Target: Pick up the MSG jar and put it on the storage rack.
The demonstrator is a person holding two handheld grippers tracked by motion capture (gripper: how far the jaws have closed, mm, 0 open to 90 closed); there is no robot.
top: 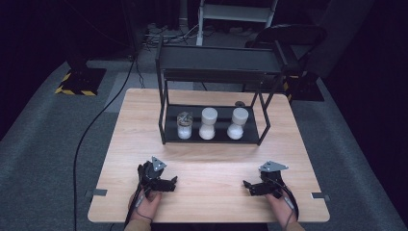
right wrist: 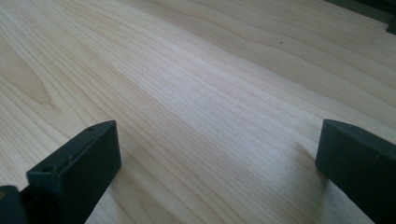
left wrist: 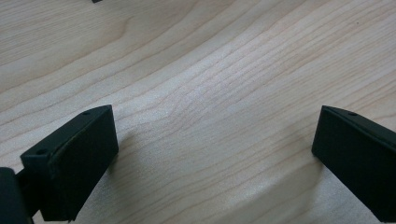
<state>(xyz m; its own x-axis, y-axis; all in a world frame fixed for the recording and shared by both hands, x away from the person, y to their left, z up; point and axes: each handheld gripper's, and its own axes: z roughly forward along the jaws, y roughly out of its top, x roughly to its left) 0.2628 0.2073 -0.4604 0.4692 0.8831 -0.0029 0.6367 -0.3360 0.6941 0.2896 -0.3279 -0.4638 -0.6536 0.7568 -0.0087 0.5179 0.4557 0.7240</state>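
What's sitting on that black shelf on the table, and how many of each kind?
White-capped jars: 2
Clear-topped jar: 1
Total on the rack's lower shelf: 3, all with white contents
Claws near the table's front edge: 2, left claw and right claw, both open and empty

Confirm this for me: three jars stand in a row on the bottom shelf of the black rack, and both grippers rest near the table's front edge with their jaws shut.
Not quite. The jaws are open, not shut: the left gripper view and the right gripper view each show two pads standing wide apart over bare wood. The rest holds: in the high view three jars stand in a row on the black rack's bottom shelf.
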